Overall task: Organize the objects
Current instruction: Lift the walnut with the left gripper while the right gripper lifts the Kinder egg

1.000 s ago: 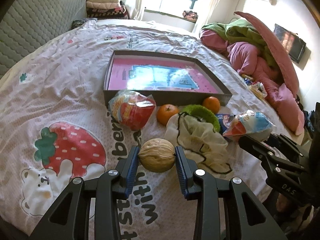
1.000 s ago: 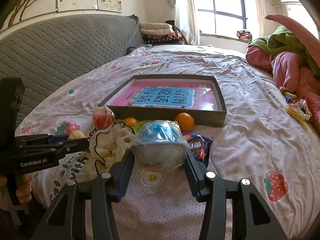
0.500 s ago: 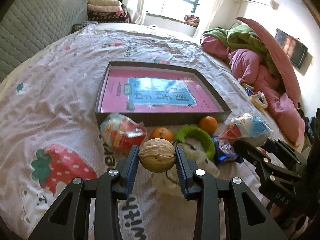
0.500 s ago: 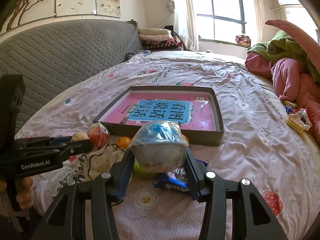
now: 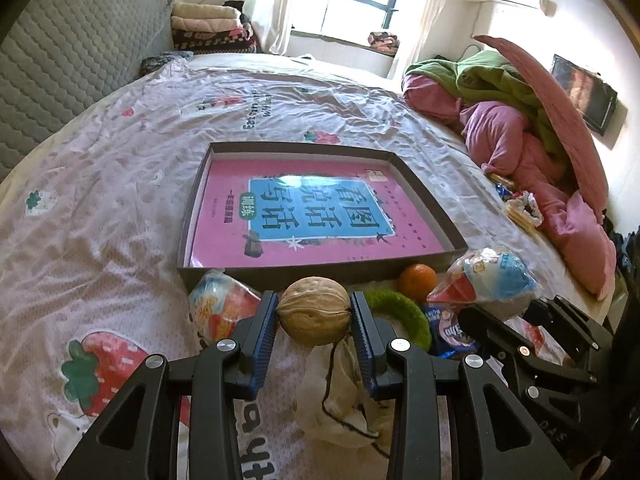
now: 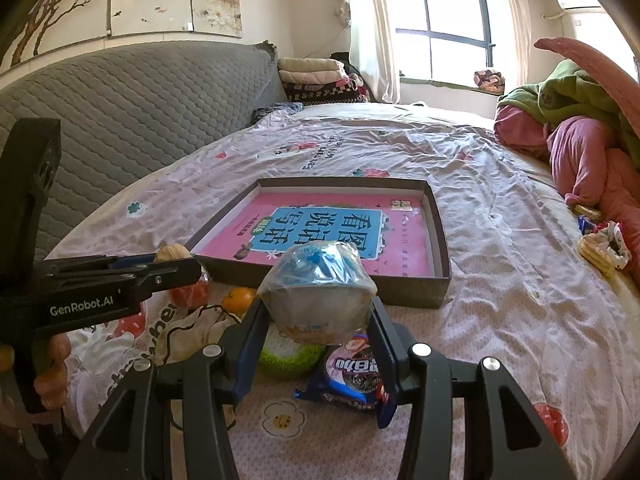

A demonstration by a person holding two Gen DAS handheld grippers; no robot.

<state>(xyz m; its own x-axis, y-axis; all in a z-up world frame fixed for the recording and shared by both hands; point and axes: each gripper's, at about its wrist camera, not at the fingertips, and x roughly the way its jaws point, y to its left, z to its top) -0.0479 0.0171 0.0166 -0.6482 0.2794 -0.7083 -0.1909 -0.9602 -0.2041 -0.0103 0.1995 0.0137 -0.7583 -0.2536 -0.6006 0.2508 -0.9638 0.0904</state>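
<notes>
Bedsheet (image 5: 100,208); left tongs (image 6: 176,266) marked "GenRobot.AI".

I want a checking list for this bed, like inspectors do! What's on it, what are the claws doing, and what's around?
Surface: bedsheet with strawberry prints, wrinkled.
Job's things: shallow box holding a pink book; walnut; wrapped blue snack; orange; red wrapped snack; green ring; cookie packet; white drawstring pouch.
Clutter: pink and green bedding pile; small wrappers.
Grippers: left claw shut on walnut; right claw shut on wrapped blue snack.
Cables: nothing seen.
Surroundings: grey quilted headboard, window, folded blankets.
</notes>
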